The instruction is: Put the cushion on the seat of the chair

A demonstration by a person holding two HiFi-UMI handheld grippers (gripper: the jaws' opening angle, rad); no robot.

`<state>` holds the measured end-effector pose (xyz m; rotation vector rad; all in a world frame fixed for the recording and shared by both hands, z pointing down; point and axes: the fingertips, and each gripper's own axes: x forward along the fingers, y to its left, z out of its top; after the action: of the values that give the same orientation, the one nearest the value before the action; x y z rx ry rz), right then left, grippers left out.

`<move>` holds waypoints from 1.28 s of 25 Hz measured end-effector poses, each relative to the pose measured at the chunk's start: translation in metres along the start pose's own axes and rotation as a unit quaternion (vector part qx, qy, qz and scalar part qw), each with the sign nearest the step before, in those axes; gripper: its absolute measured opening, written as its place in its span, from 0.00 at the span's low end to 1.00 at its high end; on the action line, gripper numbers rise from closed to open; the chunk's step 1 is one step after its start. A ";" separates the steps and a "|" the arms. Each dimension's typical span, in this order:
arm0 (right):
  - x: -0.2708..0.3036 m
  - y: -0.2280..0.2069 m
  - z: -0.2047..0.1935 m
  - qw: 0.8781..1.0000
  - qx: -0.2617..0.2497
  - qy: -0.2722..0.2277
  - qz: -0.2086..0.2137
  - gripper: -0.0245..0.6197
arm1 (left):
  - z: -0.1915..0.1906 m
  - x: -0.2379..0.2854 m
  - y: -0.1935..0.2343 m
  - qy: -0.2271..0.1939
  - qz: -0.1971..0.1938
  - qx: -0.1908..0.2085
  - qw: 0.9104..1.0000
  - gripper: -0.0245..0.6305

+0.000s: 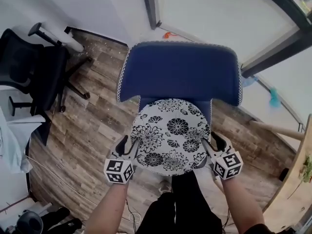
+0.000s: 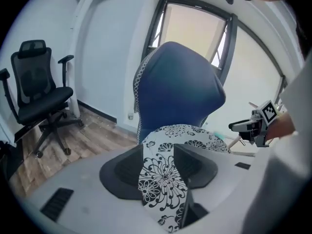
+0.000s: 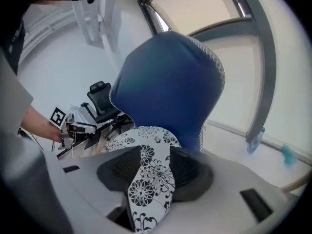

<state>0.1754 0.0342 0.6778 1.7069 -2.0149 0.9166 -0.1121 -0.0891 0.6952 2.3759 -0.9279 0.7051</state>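
A round white cushion [image 1: 170,135] with black flowers lies flat on the seat of the blue chair [image 1: 180,69], against its backrest. My left gripper [image 1: 127,144] is at the cushion's left rim and my right gripper [image 1: 210,141] at its right rim, both just above it. In the left gripper view the left gripper [image 2: 158,165] has its jaws wide apart, and the cushion [image 2: 163,189] shows in the gap. The right gripper [image 3: 156,167] also stands open, with the cushion [image 3: 148,184] showing between its jaws. Neither pair of pads visibly squeezes the cloth.
A black office chair [image 1: 34,67] stands on the wooden floor [image 1: 92,126] at the left. A window frame [image 1: 151,4] and a white wall are behind the blue chair. A wooden table edge [image 1: 297,179] is at the right. The person's dark trousers [image 1: 180,204] are close to the seat's front.
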 end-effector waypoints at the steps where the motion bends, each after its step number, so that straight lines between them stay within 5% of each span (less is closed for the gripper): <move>1: -0.007 0.007 0.010 1.000 -0.003 -0.014 0.001 0.34 | 0.007 -0.006 -0.005 -0.005 -0.003 0.004 1.000 0.33; 7: -0.067 0.039 0.072 0.998 -0.004 -0.058 -0.008 0.21 | 0.071 -0.067 -0.039 -0.045 -0.023 -0.019 0.999 0.31; 14: -0.150 0.078 0.134 0.996 -0.004 -0.093 -0.009 0.13 | 0.136 -0.167 -0.066 -0.120 -0.038 0.003 0.992 0.05; 17: -0.187 0.102 0.169 0.992 -0.014 -0.123 -0.012 0.11 | 0.174 -0.205 -0.083 -0.161 -0.067 0.032 0.984 0.04; 22: -0.239 0.129 0.219 0.984 -0.017 -0.175 -0.026 0.09 | 0.226 -0.251 -0.099 -0.201 -0.063 0.079 0.974 0.04; 25: -0.275 0.147 0.245 0.980 -0.019 -0.197 -0.020 0.09 | 0.244 -0.276 -0.113 -0.231 -0.080 0.060 0.968 0.04; 32: -0.326 0.170 0.274 0.971 -0.069 -0.229 -0.021 0.08 | 0.261 -0.326 -0.132 -0.245 -0.052 0.058 0.966 0.04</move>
<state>0.1213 0.1050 0.2277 2.0083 -2.2447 0.3756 -0.1504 -0.0095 0.2660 2.7417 -0.9619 0.1283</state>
